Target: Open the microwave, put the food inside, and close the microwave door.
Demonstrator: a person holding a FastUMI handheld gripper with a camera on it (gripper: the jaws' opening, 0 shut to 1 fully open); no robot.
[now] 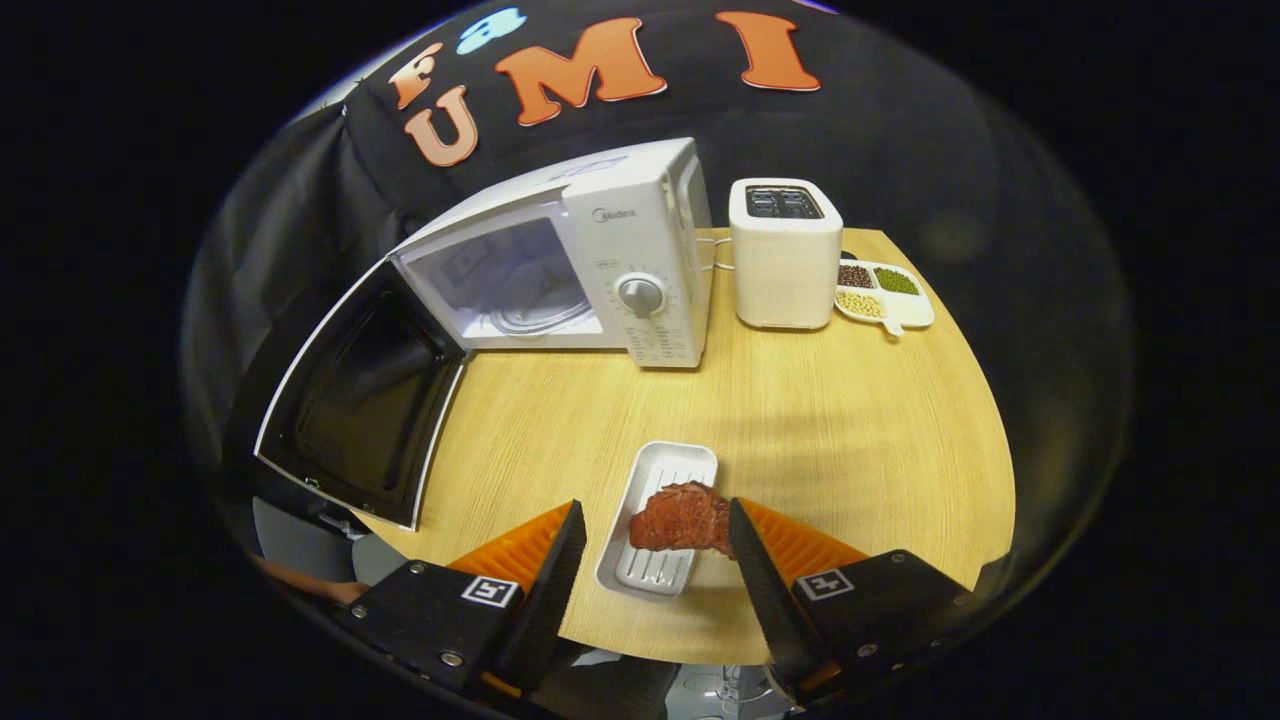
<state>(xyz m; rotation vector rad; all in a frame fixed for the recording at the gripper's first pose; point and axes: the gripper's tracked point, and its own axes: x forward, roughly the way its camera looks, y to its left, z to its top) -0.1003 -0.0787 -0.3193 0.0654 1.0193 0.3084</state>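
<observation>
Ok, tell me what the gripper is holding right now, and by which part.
Nothing held. The gripper is open, its fingers either side of the white tray with the meat.

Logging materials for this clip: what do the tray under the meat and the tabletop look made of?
The tray, between the open gripper's fingers, looks like glossy white plastic or ceramic, given its ribbed, shiny floor. The table looks like light wood or laminate: matte, with fine straight grain.

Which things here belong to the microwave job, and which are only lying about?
Job:
microwave, door open
meat on white tray
tongs, open, astride the tray

Lying about:
toaster
divided dish of beans
</observation>
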